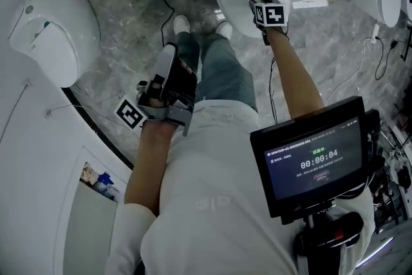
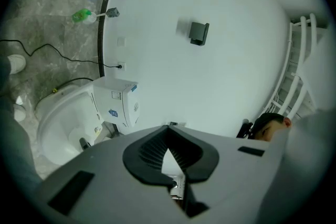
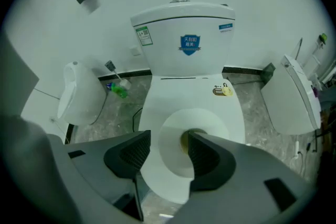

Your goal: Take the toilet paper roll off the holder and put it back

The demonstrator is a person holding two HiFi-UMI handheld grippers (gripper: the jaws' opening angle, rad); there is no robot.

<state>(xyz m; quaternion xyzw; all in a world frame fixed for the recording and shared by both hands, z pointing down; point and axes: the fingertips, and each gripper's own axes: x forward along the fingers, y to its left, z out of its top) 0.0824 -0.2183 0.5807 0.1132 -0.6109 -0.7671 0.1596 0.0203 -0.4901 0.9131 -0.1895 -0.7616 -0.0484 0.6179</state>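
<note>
right gripper (image 3: 168,139) sits spread loose around the toilet roll (image 3: 210,123) on the toilet lid (image 3: 178,92), one jaw maybe in its core; I'd squeeze gently; left gripper (image 2: 168,131) clenched, empty

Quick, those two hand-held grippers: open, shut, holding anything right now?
left hand-held gripper: shut, nothing in it.
right hand-held gripper: open, one jaw on each side of the toilet paper roll wall, not gripping it.
</note>
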